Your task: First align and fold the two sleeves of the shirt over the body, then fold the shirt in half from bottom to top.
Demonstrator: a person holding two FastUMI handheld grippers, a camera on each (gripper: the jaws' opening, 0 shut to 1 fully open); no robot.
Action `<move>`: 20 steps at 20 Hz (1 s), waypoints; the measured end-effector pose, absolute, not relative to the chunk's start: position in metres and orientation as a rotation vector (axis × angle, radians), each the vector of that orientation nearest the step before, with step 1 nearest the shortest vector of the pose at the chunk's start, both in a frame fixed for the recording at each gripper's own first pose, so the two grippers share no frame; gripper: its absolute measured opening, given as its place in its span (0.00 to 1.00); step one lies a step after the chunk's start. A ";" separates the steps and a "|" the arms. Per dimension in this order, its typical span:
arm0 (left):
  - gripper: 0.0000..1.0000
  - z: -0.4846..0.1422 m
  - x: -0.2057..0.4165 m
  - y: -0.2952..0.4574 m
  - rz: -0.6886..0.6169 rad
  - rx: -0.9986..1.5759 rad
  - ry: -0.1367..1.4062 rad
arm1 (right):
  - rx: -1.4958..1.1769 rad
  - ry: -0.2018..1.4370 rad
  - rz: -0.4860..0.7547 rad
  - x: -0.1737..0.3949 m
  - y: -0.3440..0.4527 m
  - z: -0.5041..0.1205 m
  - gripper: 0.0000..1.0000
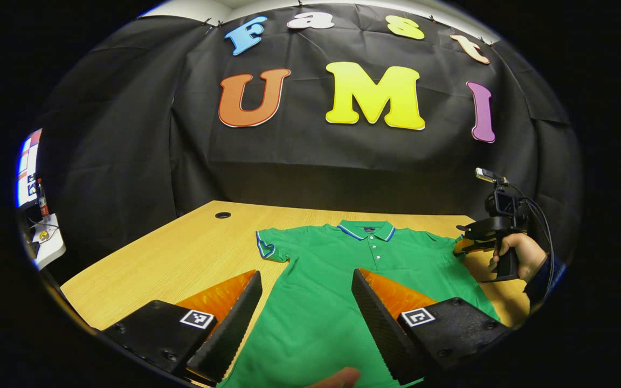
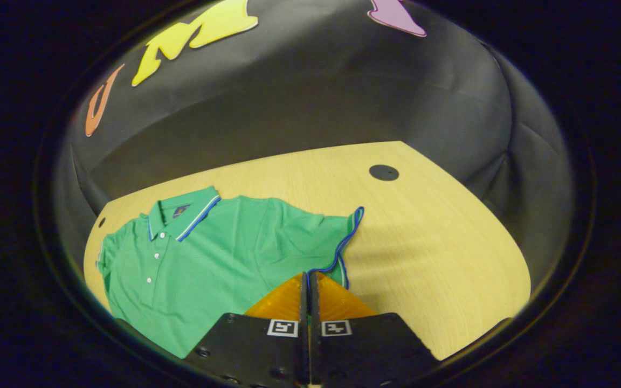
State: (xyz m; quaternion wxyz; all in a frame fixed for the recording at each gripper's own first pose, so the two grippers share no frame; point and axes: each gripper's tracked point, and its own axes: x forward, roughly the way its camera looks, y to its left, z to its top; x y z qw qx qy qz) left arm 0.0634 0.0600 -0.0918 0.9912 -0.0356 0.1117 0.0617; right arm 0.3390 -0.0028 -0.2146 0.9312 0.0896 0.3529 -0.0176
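In the left gripper view the left tool [image 1: 306,310] stands wide open, holding nothing, above the lower body of the shirt [image 1: 337,280], which lies flat and face up on the bench [image 1: 181,248], collar away from it. Ahead to the right, a hand [image 1: 518,253] holds the right tool [image 1: 464,243] at the shirt's sleeve. In the right gripper view the right tool [image 2: 308,276] is closed, its tips at the sleeve [image 2: 337,242] hem; whether cloth is pinched I cannot tell.
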 end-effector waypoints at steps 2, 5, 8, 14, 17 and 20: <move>1.00 -0.092 0.063 0.062 0.127 -0.069 0.224 | 0.105 0.693 -0.021 0.345 -0.001 -0.217 0.00; 1.00 -0.091 0.063 0.061 0.126 -0.069 0.221 | -0.045 0.631 -0.002 0.349 0.004 -0.197 0.00; 1.00 -0.091 0.064 0.063 0.130 -0.067 0.219 | -0.197 0.546 0.030 0.350 0.021 -0.175 0.00; 1.00 -0.093 0.064 0.066 0.138 -0.071 0.224 | -0.162 0.439 0.238 0.329 0.099 -0.142 0.07; 1.00 -0.091 0.069 0.080 0.180 -0.057 0.208 | -0.049 0.334 0.348 0.304 0.132 -0.099 0.94; 1.00 -0.094 0.075 0.099 0.233 -0.046 0.200 | 0.028 0.269 0.315 0.281 0.121 -0.071 0.95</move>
